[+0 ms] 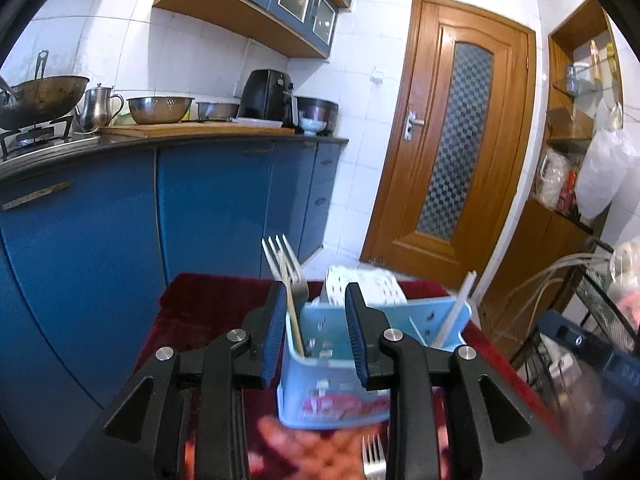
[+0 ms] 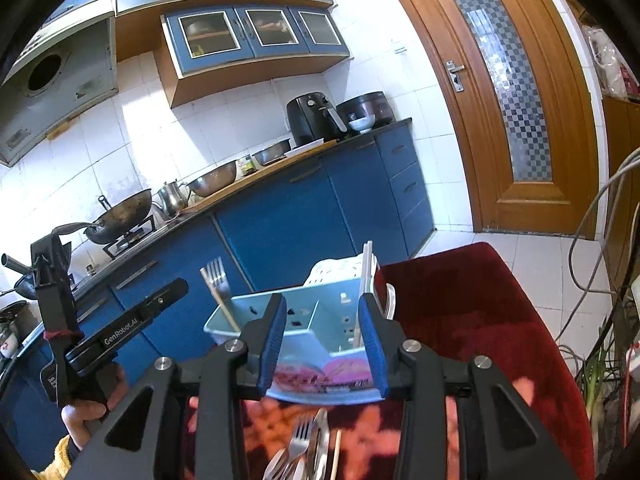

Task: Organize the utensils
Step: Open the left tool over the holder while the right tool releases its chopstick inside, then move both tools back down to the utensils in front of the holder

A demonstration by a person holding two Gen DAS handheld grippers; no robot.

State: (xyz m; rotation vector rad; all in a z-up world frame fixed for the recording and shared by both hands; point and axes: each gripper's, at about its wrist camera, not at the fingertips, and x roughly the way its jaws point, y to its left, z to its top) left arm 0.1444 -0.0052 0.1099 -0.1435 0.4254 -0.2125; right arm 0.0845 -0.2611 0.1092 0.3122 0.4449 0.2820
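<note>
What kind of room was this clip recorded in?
A home kitchen, most likely: a wok sits on a gas stove, an air fryer stands on the counter, and blue cabinets line the tiled wall.

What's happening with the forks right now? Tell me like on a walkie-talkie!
Both grippers open, empty. One fork standing in blue caddy; more forks loose on red cloth. Nothing in the way.

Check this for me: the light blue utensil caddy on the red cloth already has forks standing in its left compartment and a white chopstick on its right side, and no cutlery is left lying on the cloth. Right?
Not quite. Cutlery does lie on the red cloth in front of the caddy, as the right wrist view shows. The forks and white chopstick are as you said.
</note>
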